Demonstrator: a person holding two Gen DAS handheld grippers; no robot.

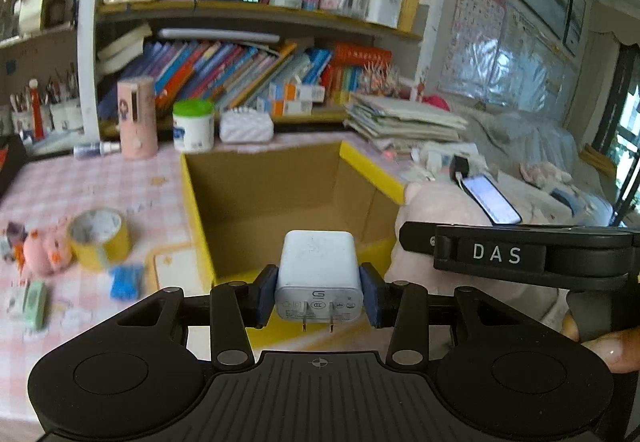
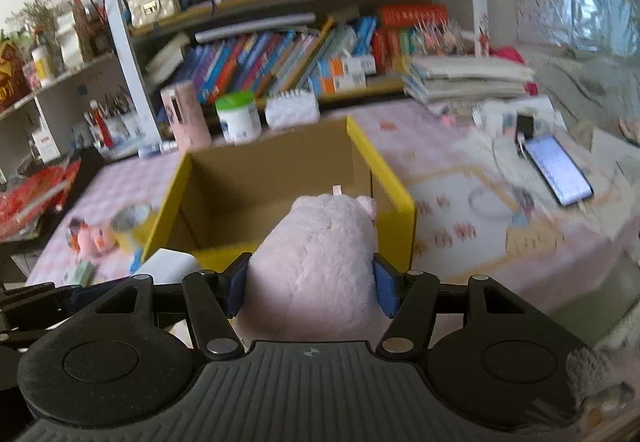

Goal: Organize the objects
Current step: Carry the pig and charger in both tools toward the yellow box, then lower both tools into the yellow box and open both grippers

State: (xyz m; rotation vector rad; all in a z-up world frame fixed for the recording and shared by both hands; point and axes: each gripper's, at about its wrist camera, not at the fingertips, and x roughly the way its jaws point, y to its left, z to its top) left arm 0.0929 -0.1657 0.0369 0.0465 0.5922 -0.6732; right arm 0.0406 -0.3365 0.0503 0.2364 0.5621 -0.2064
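My left gripper [image 1: 319,292] is shut on a white plug charger [image 1: 318,274], prongs toward the camera, held just before the near wall of an open yellow cardboard box [image 1: 192,202]. My right gripper [image 2: 310,286] is shut on a pale pink plush toy [image 2: 316,266], also in front of that yellow box [image 2: 384,174]. In the left wrist view the pink plush [image 1: 436,202] shows at the right behind the other gripper's black body. The white charger [image 2: 168,266] appears at lower left in the right wrist view. The box interior looks empty.
On the pink checked tablecloth [image 1: 80,182], left of the box, lie a yellow tape roll [image 1: 100,238], a small pink pig toy [image 1: 46,252], a blue piece [image 1: 126,280] and a green eraser [image 1: 35,302]. A phone [image 2: 558,170] lies right. A pink tube [image 1: 138,118], a green-lidded jar [image 1: 194,126] and bookshelves stand behind.
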